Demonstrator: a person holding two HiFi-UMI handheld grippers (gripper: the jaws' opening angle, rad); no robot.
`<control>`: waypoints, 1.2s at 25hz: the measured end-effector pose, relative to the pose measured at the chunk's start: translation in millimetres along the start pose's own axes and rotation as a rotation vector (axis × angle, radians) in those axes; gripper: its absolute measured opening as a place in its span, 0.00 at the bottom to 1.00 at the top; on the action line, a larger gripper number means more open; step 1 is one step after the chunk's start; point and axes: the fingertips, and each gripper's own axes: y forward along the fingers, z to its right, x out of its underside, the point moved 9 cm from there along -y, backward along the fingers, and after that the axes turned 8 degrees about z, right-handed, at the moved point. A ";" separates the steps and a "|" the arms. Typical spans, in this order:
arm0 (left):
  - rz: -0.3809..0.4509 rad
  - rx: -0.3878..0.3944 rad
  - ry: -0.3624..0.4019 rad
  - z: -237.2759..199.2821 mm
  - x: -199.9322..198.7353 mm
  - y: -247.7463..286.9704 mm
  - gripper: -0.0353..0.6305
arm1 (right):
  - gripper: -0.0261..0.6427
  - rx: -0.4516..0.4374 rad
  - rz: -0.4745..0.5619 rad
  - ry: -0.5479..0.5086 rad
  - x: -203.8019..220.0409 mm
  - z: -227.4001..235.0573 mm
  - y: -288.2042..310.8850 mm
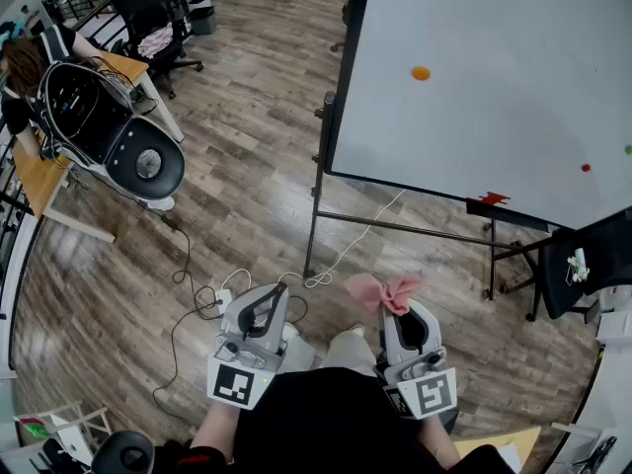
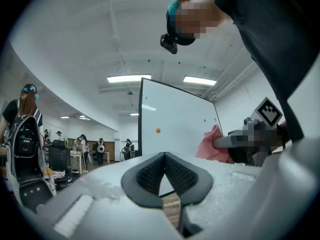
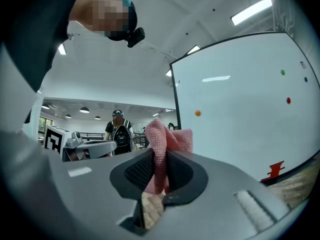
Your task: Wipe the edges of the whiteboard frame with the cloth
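A whiteboard [image 1: 474,77] with a dark frame [image 1: 339,87] stands on a metal easel ahead of me; it also fills the right gripper view as the whiteboard [image 3: 245,104] and shows in the left gripper view as the whiteboard [image 2: 175,124]. A pink cloth [image 1: 383,291] is pinched in my right gripper [image 1: 401,309], which is shut on it; the cloth [image 3: 162,149] sticks up between the jaws. My left gripper [image 1: 265,302] is shut with nothing in it, its jaws [image 2: 164,174] meeting at the tip. Both grippers hang well short of the board.
An orange magnet [image 1: 421,72], a red one [image 1: 586,168] and a red clip [image 1: 493,199] sit on the board. A cable [image 1: 197,294] and power strip lie on the wood floor. A person with a backpack [image 1: 109,131] sits at a desk, left. A black cart [image 1: 592,260] stands right.
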 end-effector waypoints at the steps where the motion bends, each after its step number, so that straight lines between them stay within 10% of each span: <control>1: 0.005 0.004 -0.015 1.8 2.0 1.6 0.05 | 0.11 0.014 -0.015 -0.004 0.2 -1.3 -3.1; 17: 0.022 0.045 -0.052 77.4 -24.5 13.0 0.05 | 0.11 0.035 -0.033 -0.025 -22.0 20.2 -70.3; 30: 0.046 0.090 0.094 129.9 -48.3 19.2 0.05 | 0.11 -0.004 0.022 -0.070 -31.6 39.3 -99.6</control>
